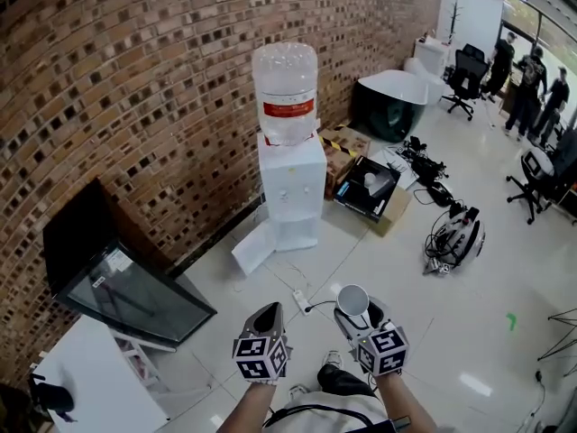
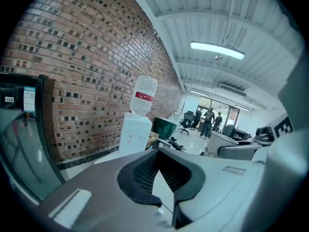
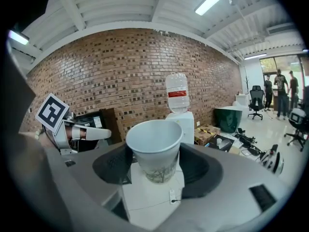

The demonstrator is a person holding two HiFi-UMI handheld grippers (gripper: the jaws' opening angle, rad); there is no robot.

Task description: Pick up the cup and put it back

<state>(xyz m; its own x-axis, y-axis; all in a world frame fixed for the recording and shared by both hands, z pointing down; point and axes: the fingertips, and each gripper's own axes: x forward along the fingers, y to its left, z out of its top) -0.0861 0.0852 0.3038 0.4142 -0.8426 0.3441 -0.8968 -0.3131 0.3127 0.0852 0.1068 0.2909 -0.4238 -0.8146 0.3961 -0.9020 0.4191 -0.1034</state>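
A white paper cup (image 1: 352, 299) (image 3: 154, 149) stands upright between the pads of my right gripper (image 1: 354, 314) (image 3: 157, 164), which is shut on its lower half. The cup's mouth is open and it looks empty. My left gripper (image 1: 268, 318) (image 2: 158, 153) hangs beside it to the left, its jaws shut with nothing in them. Both grippers point at a white water dispenser (image 1: 293, 192) (image 3: 181, 120) (image 2: 135, 132) with a clear bottle on top, which stands against the brick wall a few steps ahead.
A black flat screen (image 1: 126, 287) leans on the wall at left, above a white table (image 1: 90, 386). A power strip (image 1: 302, 300) lies on the floor ahead. An open cardboard box (image 1: 371, 188), cables and a helmet (image 1: 455, 237) sit right. People (image 1: 532, 84) stand far right.
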